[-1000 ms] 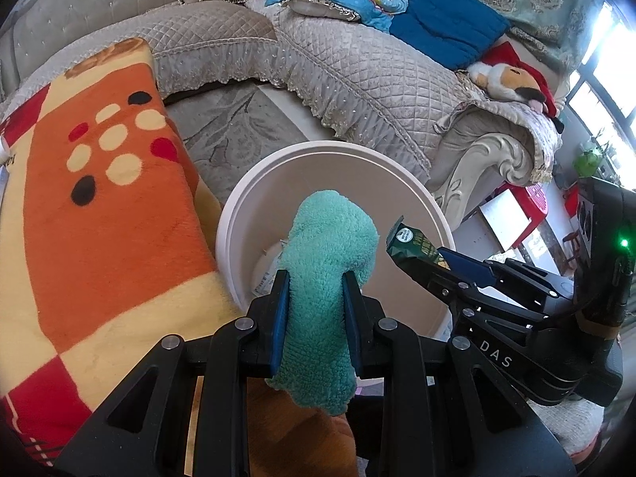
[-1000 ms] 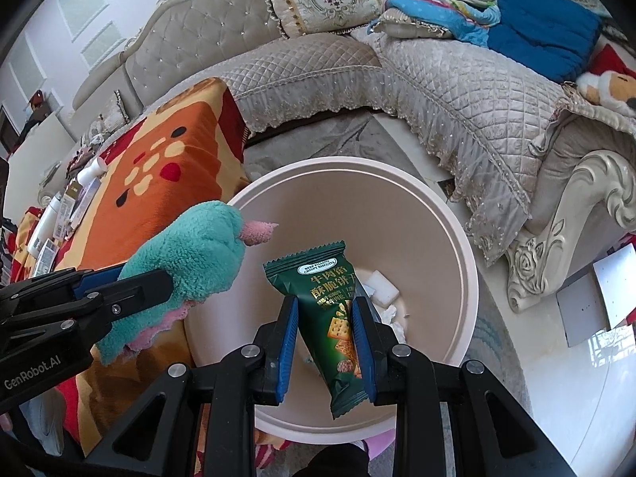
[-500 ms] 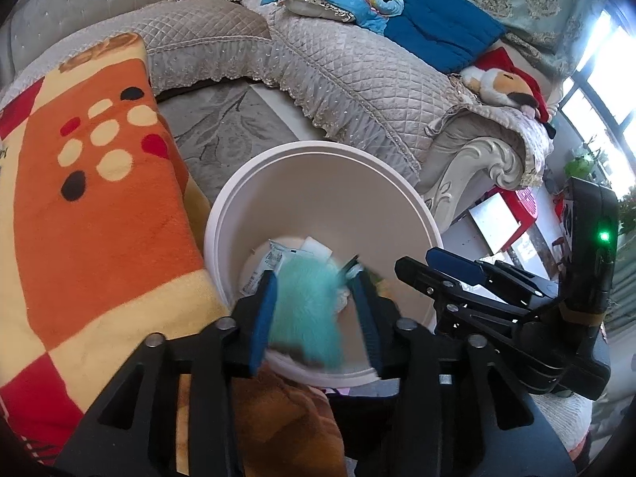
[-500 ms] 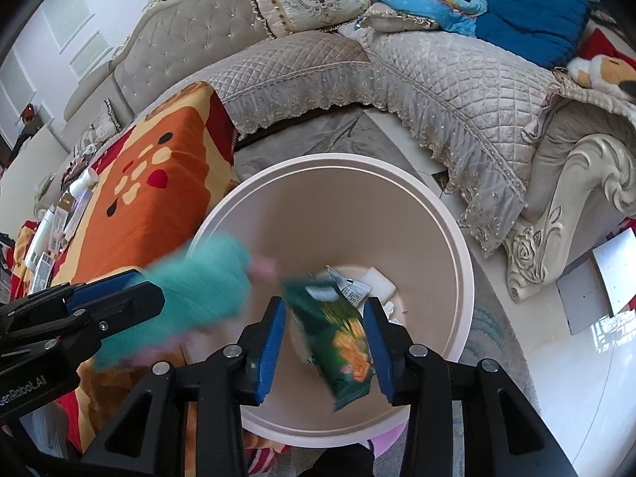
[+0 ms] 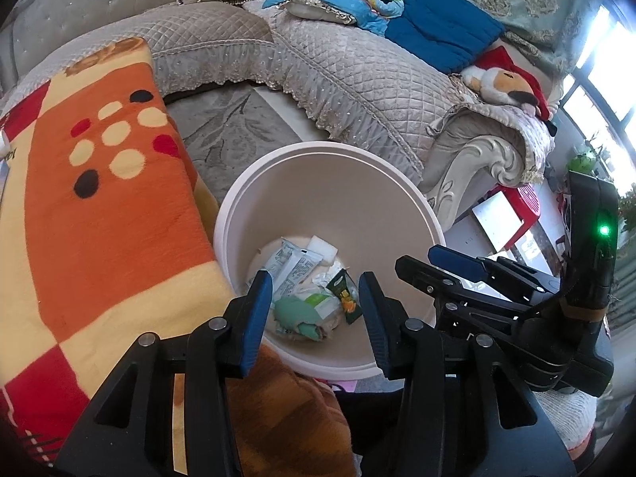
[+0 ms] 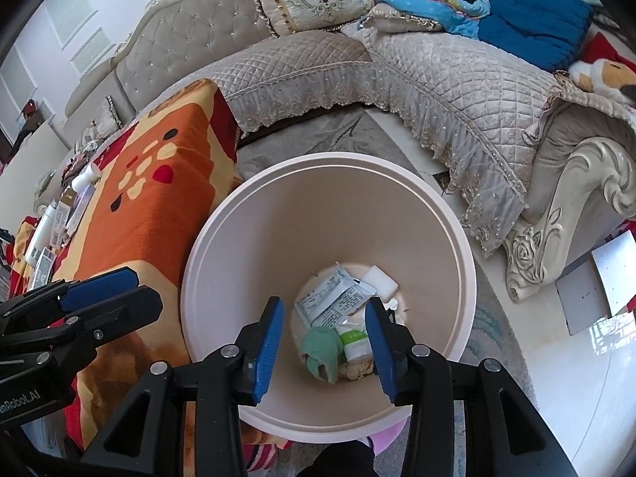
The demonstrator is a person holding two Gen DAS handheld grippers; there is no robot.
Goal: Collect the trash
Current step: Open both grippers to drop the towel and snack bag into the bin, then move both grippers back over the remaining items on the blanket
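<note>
A round white bin (image 5: pixel 326 146) (image 6: pixel 330 158) stands on the floor below both grippers. At its bottom lie a teal plush toy (image 5: pixel 294 312) (image 6: pixel 320 348), a dark green snack packet (image 5: pixel 345 296), white wrappers (image 5: pixel 290 264) (image 6: pixel 330 302) and a white block (image 6: pixel 379 282). My left gripper (image 5: pixel 314 282) (image 6: pixel 143 286) hangs open over the bin's near left side, with nothing between its blue pads. My right gripper (image 6: pixel 324 304) (image 5: pixel 417 258) hovers over the bin too. Its jaws are opening and nothing sits between them.
An orange, red and cream blanket (image 5: pixel 99 218) covers a surface touching the bin's left side. A quilted grey sofa (image 5: pixel 357 79) with a carved arm (image 6: pixel 556 238) curves behind and to the right. A grey rug (image 5: pixel 226 127) lies between. Small bottles and boxes (image 6: pixel 59 214) sit at far left.
Both grippers have opened. The teal plush toy dropped from the left one and the green packet from the right, and both now lie in the bin.
</note>
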